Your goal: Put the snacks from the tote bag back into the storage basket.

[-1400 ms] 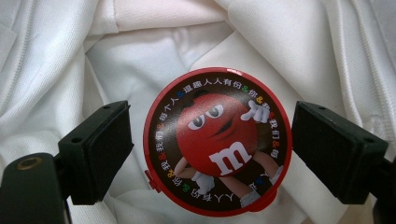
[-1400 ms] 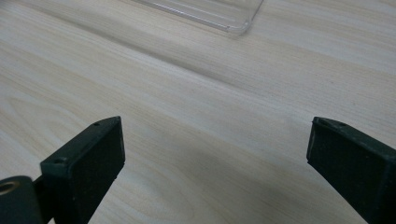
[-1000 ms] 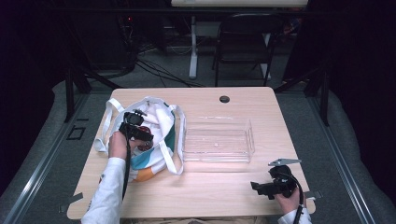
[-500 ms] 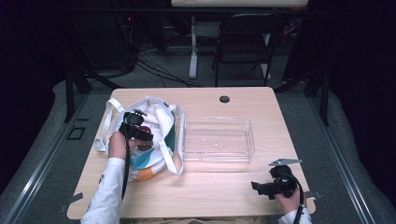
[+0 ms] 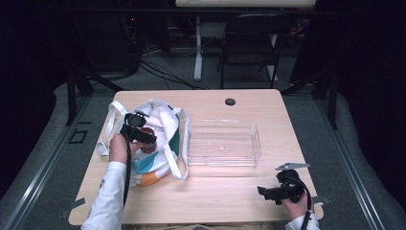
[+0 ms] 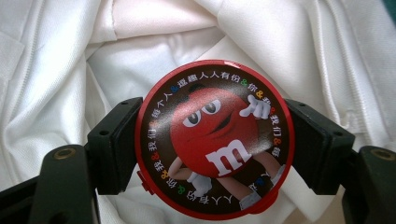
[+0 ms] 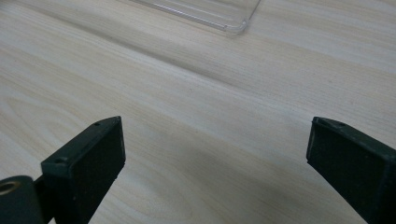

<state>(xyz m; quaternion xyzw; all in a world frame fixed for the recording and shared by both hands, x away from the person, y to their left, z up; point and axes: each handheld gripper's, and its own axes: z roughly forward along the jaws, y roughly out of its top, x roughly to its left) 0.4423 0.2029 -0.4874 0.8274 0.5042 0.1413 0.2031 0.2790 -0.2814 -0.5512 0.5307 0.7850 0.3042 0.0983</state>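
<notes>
A round red candy tin (image 6: 215, 140) with a cartoon figure on its lid sits between the jaws of my left gripper (image 6: 212, 144), which is shut on it. The tin (image 5: 149, 143) hangs over the open mouth of a white cloth bag (image 5: 165, 125) with teal and orange panels at the table's left. My left gripper (image 5: 143, 136) is held by a hand in a white sleeve. Down at the front right corner my right gripper (image 5: 265, 192) rests low over bare wood, open, with nothing between its jaws (image 7: 215, 154).
A clear plastic tray (image 5: 223, 143) stands empty in the middle of the wooden table (image 5: 215, 187), its corner (image 7: 236, 25) just ahead of my right gripper. A black grommet (image 5: 230, 101) marks the far edge. Behind the table stand a chair (image 5: 251, 36) and cables.
</notes>
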